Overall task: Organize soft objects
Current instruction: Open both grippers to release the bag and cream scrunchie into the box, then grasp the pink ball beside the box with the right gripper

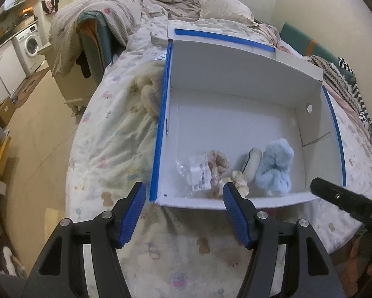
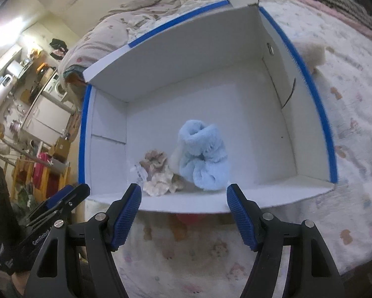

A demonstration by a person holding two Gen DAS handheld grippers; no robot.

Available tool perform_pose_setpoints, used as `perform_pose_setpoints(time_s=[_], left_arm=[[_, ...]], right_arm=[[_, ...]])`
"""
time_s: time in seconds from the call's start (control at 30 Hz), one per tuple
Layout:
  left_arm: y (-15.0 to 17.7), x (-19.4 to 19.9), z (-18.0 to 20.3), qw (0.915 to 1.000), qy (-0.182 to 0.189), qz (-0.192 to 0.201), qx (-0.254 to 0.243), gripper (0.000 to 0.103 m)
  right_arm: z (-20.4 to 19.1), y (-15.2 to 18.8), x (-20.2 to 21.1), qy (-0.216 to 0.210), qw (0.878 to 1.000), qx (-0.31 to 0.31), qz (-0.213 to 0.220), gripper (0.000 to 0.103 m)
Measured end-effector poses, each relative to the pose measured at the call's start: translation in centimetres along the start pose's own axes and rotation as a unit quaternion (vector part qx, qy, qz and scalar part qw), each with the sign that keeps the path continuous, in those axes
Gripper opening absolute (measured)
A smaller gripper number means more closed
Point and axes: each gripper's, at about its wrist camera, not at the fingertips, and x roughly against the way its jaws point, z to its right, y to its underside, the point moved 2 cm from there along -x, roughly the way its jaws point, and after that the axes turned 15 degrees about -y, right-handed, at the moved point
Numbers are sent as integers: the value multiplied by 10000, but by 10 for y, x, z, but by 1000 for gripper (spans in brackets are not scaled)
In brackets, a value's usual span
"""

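Closest to me, my left hand-held gripper (image 1: 184,193) hangs over the bedspread (image 1: 106,149) with its blue pads well apart and nothing between them — it has hold of nothing. My right hand-held gripper (image 2: 184,196) stands the same way, jaws wide and empty, just short of the near wall of the box (image 2: 186,202). Each gripper shows at the edge of the other's view.

Just beyond the fingertips sits the white box with blue tape on its rim, resting on the bed. The soft things lie bunched against its near wall: a fluffy light-blue scrunchie (image 2: 203,154) on the right, a cream one with a dark stripe (image 1: 251,160) touching its left side, then a beige ruffled scrunchie (image 2: 156,171) and a clear packet with a printed label (image 1: 198,171) beside that. The rest of the box floor is bare.

Outside the box, against its left wall, lies a cream fleecy bundle (image 1: 148,87). Farther off I see rumpled bedding and a pillow (image 1: 223,7), and a washing machine (image 1: 29,42) far left.
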Motion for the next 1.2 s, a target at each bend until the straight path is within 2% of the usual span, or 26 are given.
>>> perform_pose_setpoints(time_s=[0.1, 0.37, 0.53, 0.77, 0.97, 1.2], left_arm=[[9, 4, -5, 10000, -22, 10, 10, 61], [30, 4, -22, 9998, -220, -33, 3, 61], [36, 2, -34, 9994, -316, -113, 108, 61], [34, -2, -40, 9991, -241, -240, 252, 61], [34, -7, -42, 9987, -113, -398, 310, 61], [35, -11, -49, 9985, -131, -413, 337, 61]], right_arm=[[-1, 7, 11, -18, 9999, 35, 121, 76], [8, 34, 21, -15, 9999, -127, 42, 76], [22, 37, 14, 46, 9992, -391, -66, 76], [39, 34, -20, 283, 9960, -749, -386, 75], [21, 33, -59, 468, 9951, -423, -758, 75], [5, 31, -99, 914, 9897, -48, -1099, 75]])
